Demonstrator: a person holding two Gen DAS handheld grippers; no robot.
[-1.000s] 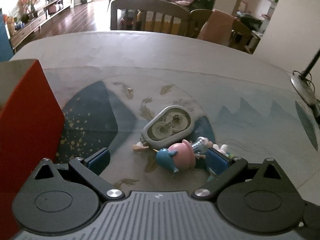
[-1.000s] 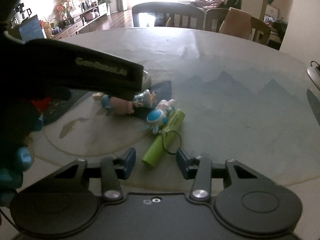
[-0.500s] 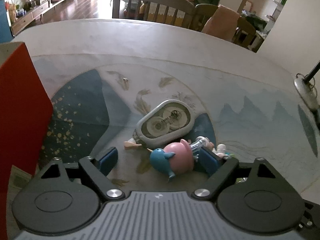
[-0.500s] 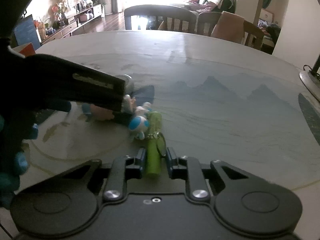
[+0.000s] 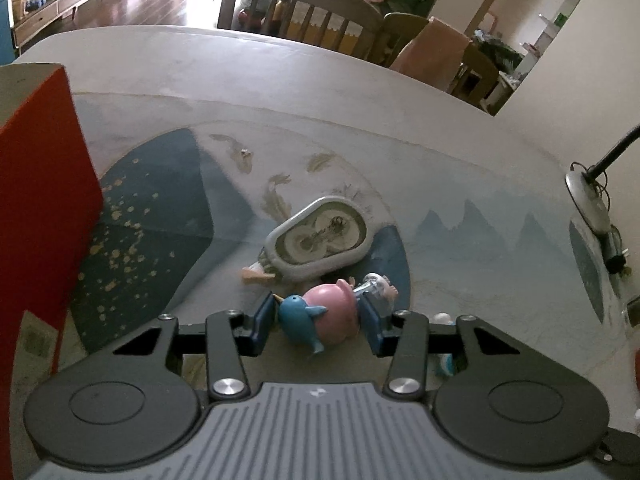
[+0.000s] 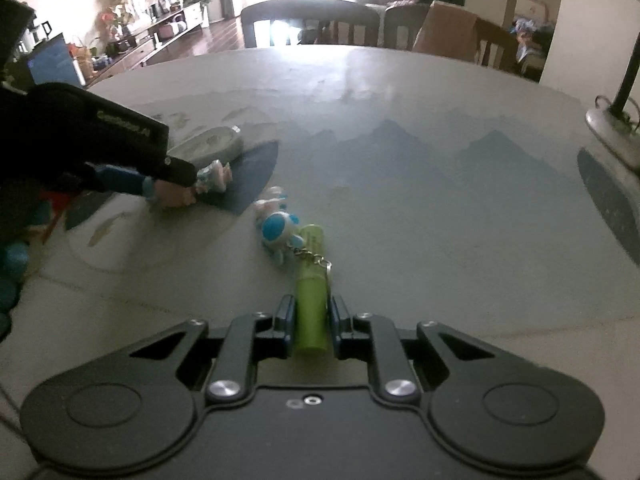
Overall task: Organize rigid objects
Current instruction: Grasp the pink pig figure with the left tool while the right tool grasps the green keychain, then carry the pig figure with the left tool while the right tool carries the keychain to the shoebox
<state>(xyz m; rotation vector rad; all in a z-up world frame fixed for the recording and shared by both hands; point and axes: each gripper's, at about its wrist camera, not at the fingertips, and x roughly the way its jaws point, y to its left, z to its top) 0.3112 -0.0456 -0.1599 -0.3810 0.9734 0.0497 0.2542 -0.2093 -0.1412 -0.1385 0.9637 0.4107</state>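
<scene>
Two-handed pickup at the oval tin [image 5: 318, 236], the landmark near the middle of the worktop [image 5: 460, 152]. The left gripper [image 5: 318, 322] stands on the near side of the tin, its fingers [image 5: 264, 320] narrowed around the pink pig figure [image 5: 332, 312], with a blue bird-shaped toy [image 5: 298, 314] lying in the same gap; contact on the right side looks made, on the left it cannot be told for certain. The right gripper [image 6: 312, 318], further to the right of the tin, has its fingers [image 6: 285, 316] closed on the near end of the green tube [image 6: 311, 280], whose key chain leads to a small blue-and-white figure [image 6: 276, 232] on the worktop. A red box [image 5: 36, 208] stands to the left of the tin. For a clean lift, the left fingers should seat squarely on the pig before rising; the right should rise slowly, since the chained figure will probably drag and swing.
</scene>
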